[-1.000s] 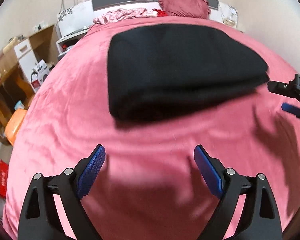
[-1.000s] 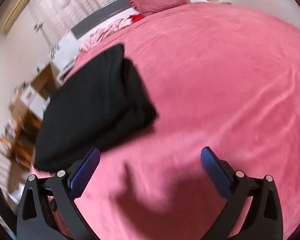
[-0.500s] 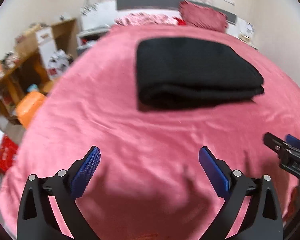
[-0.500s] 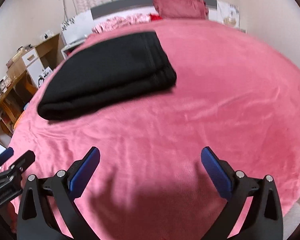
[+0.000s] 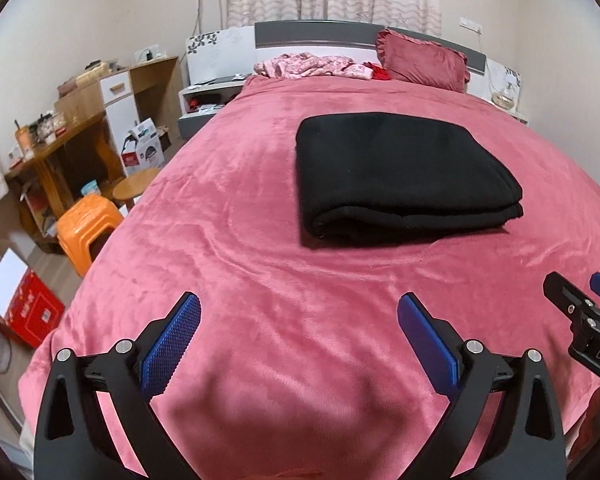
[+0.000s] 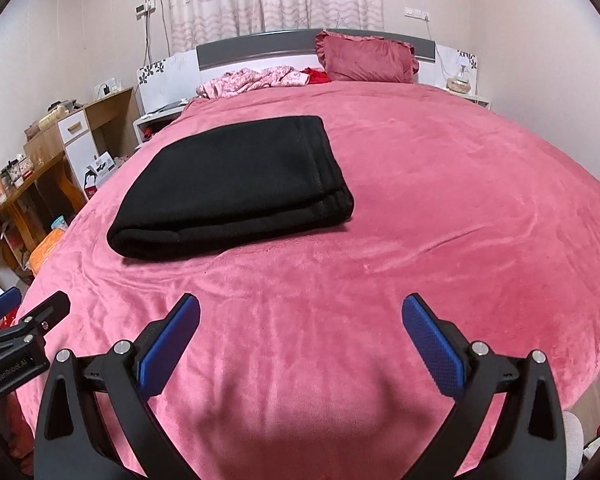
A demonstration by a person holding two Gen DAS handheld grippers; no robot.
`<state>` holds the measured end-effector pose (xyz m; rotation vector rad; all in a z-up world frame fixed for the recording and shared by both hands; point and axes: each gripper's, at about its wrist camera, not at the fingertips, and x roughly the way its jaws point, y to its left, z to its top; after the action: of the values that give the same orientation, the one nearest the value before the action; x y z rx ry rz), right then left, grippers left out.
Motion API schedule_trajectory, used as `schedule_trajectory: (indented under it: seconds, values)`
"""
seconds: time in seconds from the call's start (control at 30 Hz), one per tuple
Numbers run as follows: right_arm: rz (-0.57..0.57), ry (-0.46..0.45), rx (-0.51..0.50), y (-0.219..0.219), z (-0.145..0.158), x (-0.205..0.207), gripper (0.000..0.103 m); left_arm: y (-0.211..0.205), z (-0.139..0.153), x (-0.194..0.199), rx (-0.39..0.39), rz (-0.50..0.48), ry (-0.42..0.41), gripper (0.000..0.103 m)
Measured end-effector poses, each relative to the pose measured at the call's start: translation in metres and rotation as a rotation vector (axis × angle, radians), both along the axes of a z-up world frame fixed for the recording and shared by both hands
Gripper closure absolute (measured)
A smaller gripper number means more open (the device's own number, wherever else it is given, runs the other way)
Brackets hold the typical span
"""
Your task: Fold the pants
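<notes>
The black pants (image 5: 400, 176) lie folded into a neat layered rectangle on the pink blanket (image 5: 260, 280), at about twelve o'clock from the left gripper (image 5: 298, 336) and eleven o'clock from the right gripper (image 6: 300, 336). Both grippers hover well apart from them, jaws wide and empty. The folding looks finished; at most a final squaring of edges remains.

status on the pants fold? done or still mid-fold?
Looks done: the black pants lie as a compact layered rectangle on the pink blanket, edges stacked at the near side. In hand: nothing; the left gripper and right gripper are both open, empty and clear of the fabric. Left: nothing obvious, maybe a final tidy.
</notes>
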<state>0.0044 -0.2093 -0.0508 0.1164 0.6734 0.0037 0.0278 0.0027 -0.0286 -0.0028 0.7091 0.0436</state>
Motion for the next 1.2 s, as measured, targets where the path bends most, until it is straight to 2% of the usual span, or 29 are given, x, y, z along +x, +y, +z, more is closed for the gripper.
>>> schedule_trajectory:
  seconds: [0.37, 1.2]
  values:
    - [0.028, -0.019, -0.018, 0.0060, 0.0017, -0.0023, 0.002, 0.0017, 0.0036, -0.0046, -0.015, 0.003, 0.006, 0.005]
    - [0.020, 0.007, 0.008, 0.0080, -0.0026, 0.0016, 0.002, 0.0012, -0.0015, -0.0044, -0.030, -0.017, 0.034, 0.005]
